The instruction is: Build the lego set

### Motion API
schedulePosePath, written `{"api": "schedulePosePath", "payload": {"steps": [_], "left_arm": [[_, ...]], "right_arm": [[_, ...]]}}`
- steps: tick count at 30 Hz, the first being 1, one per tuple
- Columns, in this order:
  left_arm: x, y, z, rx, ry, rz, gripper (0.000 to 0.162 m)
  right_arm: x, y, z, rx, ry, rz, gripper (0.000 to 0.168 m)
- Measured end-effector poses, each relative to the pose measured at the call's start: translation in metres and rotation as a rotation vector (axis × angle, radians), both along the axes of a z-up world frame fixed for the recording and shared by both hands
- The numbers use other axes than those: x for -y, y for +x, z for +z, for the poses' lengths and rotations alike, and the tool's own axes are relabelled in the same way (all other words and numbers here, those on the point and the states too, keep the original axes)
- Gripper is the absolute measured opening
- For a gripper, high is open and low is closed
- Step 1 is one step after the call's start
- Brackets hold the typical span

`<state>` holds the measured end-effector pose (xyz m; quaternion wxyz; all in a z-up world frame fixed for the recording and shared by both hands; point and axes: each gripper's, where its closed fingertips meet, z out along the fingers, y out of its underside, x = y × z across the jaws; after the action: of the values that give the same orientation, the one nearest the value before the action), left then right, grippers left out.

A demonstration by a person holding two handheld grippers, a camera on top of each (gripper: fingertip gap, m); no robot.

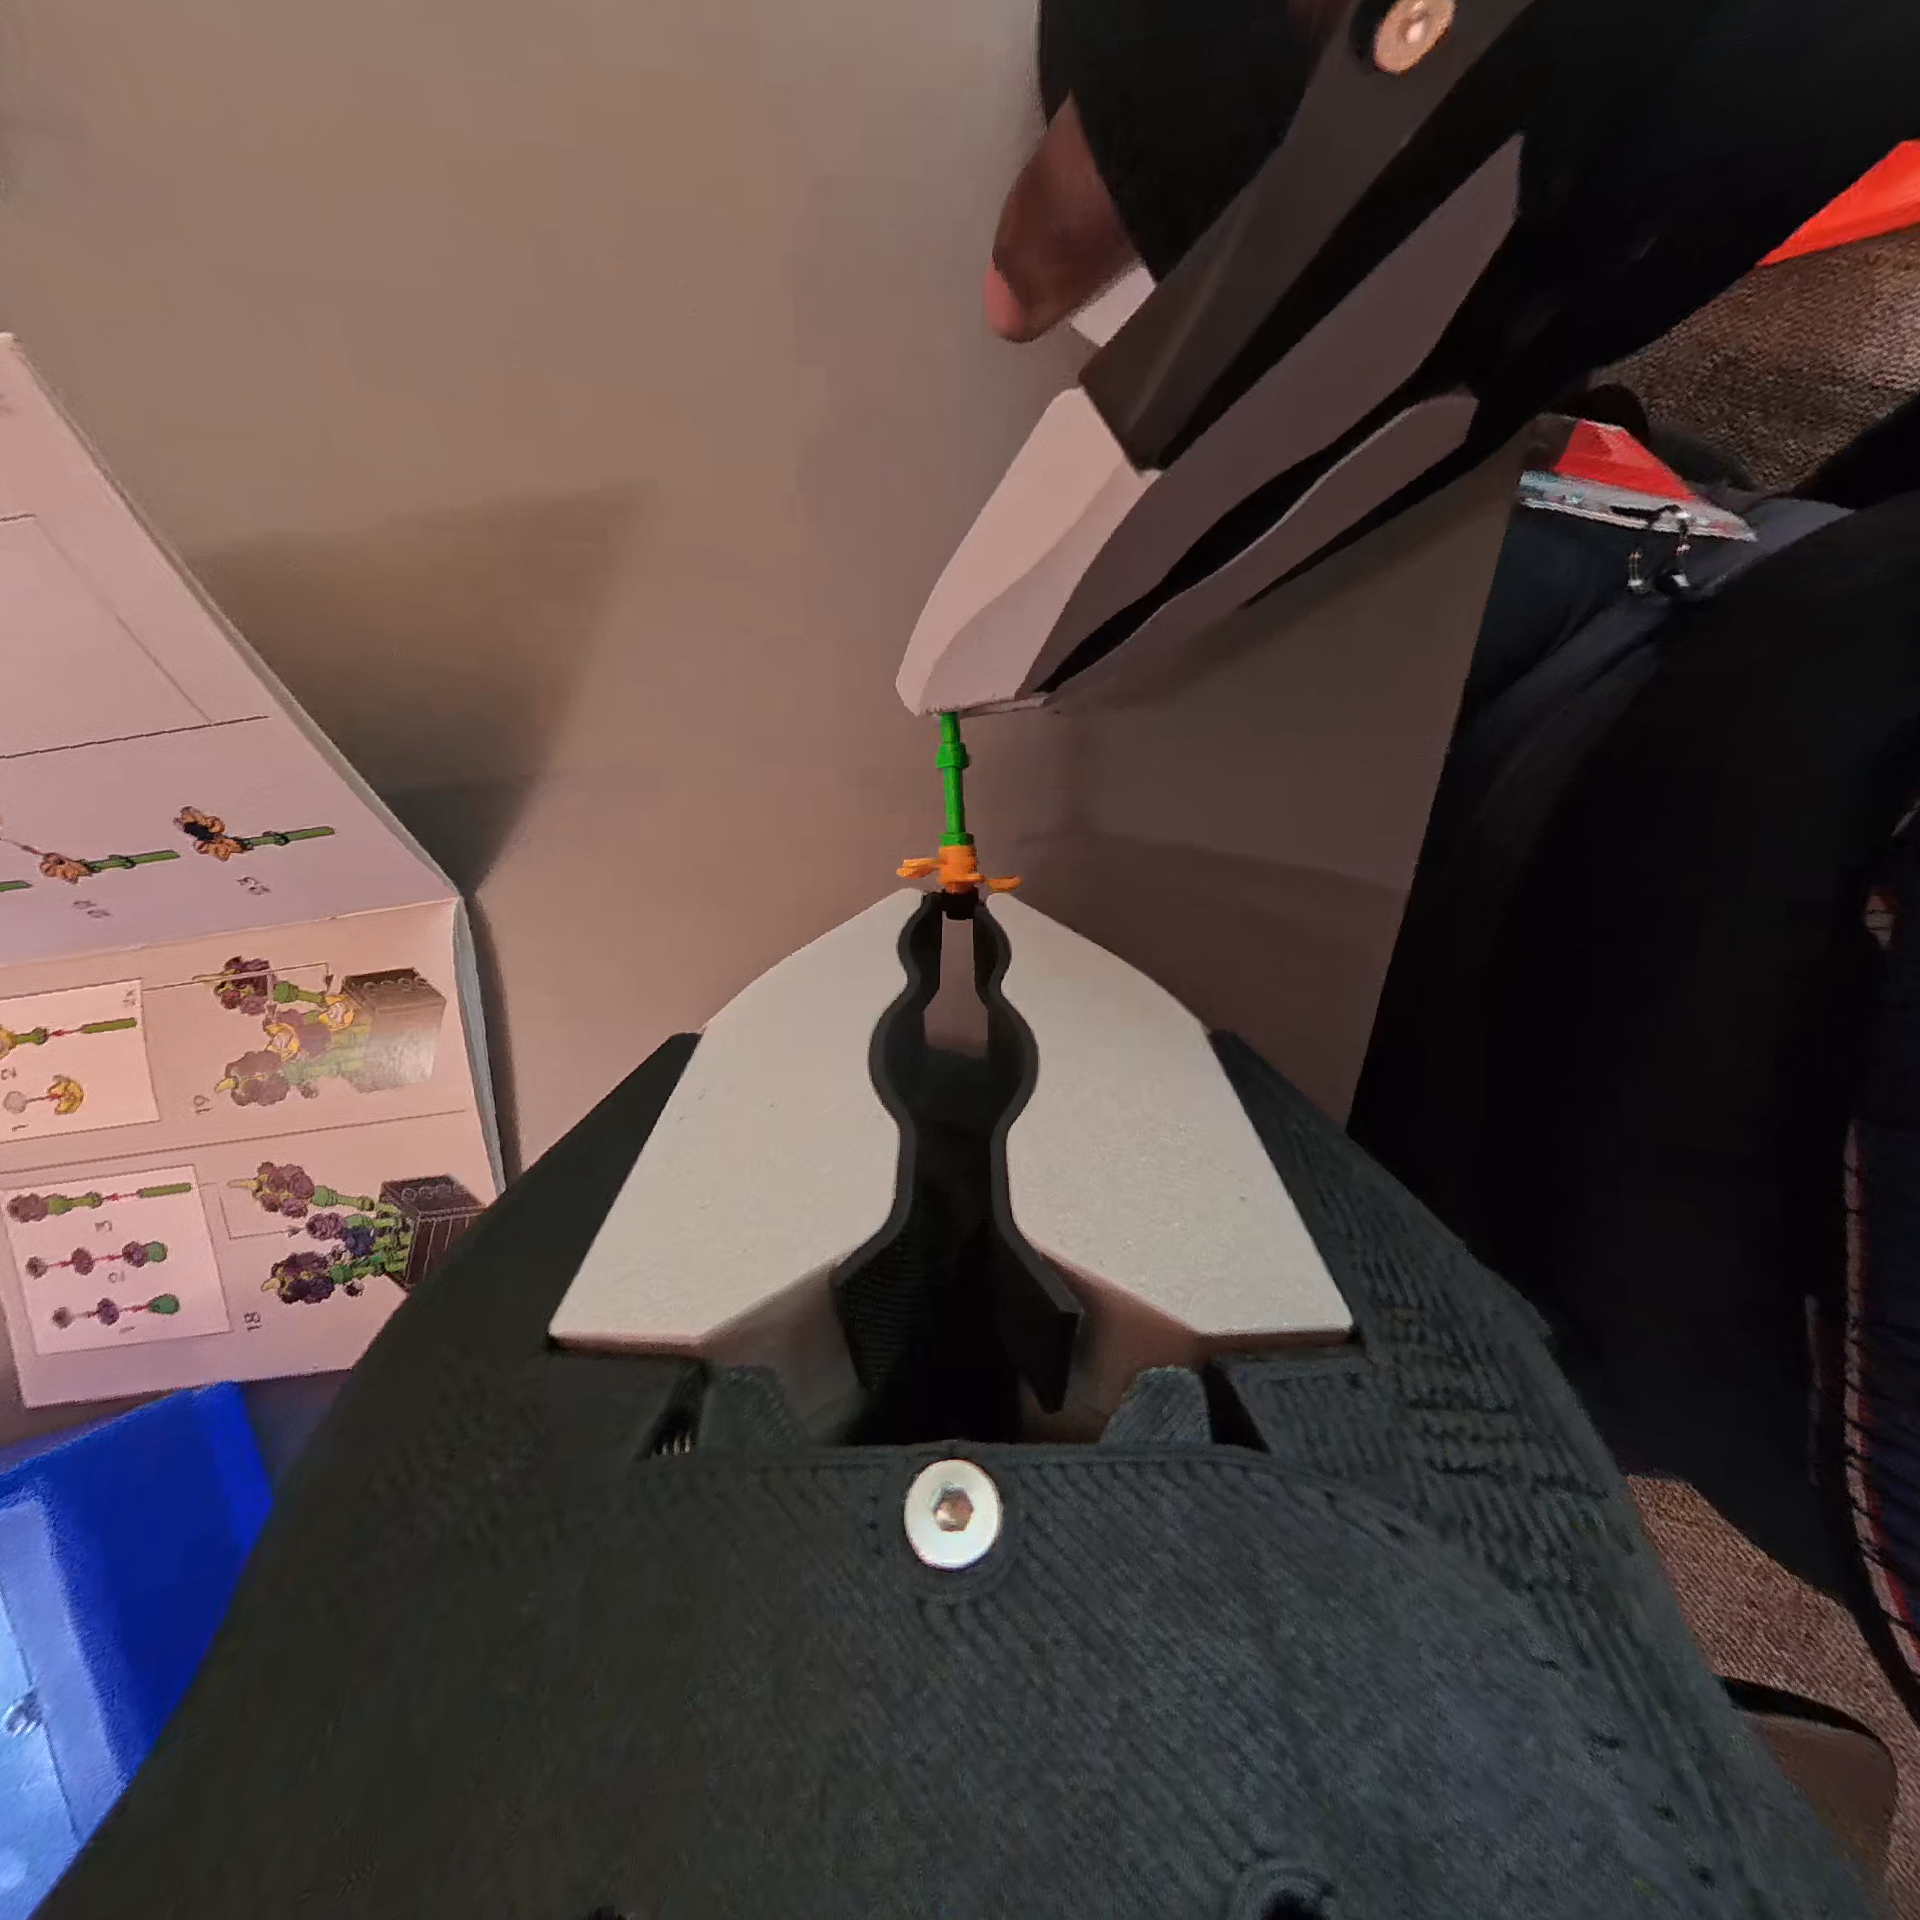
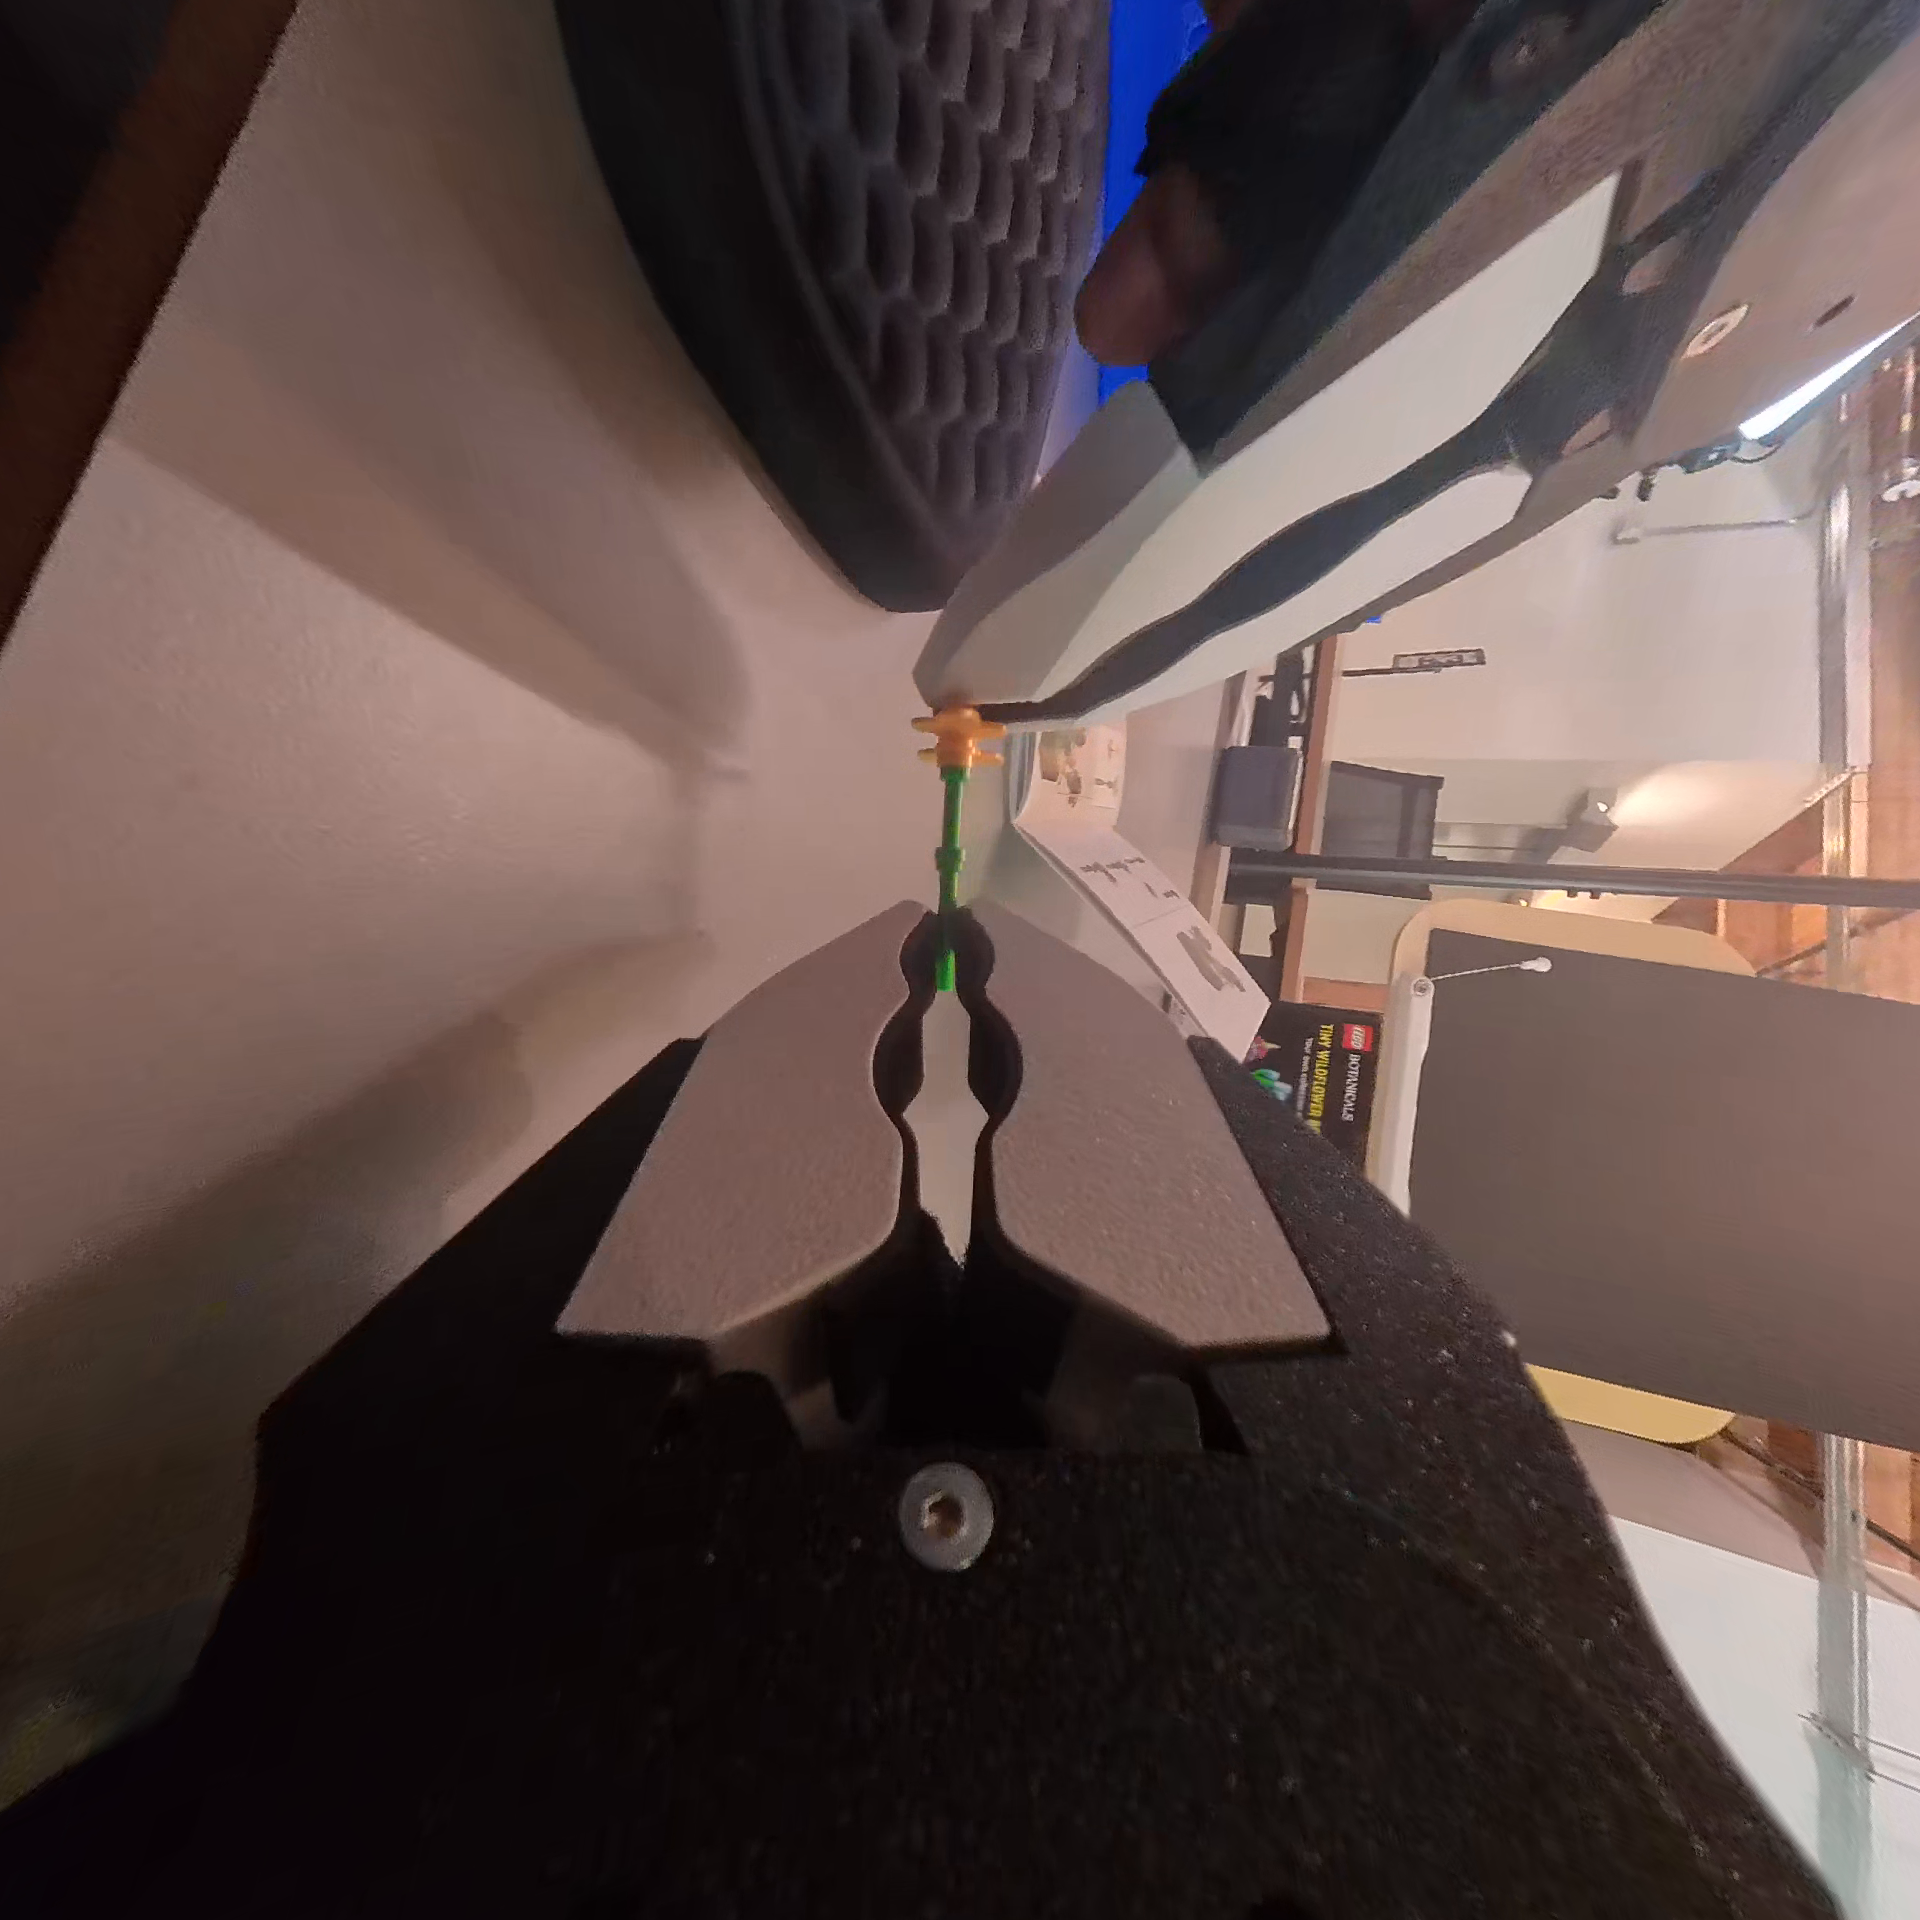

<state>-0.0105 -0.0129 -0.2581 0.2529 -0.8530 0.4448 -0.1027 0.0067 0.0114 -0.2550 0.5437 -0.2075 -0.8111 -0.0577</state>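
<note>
A thin green plastic stem [image 1: 951,781] with an orange flower piece [image 1: 956,871] is gripped between two grippers. The flower end is clenched by the left gripper [image 1: 956,906], the stem end by the right gripper [image 2: 943,920]. A blue plastic bin [image 1: 104,1621] sits lower left of the left gripper; its contents cannot be told.

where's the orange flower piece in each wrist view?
Left wrist view: orange flower piece sits centre frame, just above the left gripper fingers, which pinch its end.
Right wrist view: it sits above centre, at the far gripper's tip.
Shared landmark: the green stem joining flower and right gripper.
</note>
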Motion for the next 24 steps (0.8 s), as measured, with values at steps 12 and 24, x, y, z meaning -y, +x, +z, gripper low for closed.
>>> {"api": "schedulePosePath", "payload": {"steps": [12, 24], "left_arm": [[0.001, 0.005, -0.004, 0.043, -0.046, 0.031, 0.006], [-0.008, 0.000, -0.008, 0.041, -0.001, 0.066, 0.006]], "right_arm": [[-0.004, -0.002, -0.007, 0.036, 0.027, -0.031, 0.003], [-0.003, 0.000, -0.006, 0.024, -0.055, -0.032, 0.003]]}}
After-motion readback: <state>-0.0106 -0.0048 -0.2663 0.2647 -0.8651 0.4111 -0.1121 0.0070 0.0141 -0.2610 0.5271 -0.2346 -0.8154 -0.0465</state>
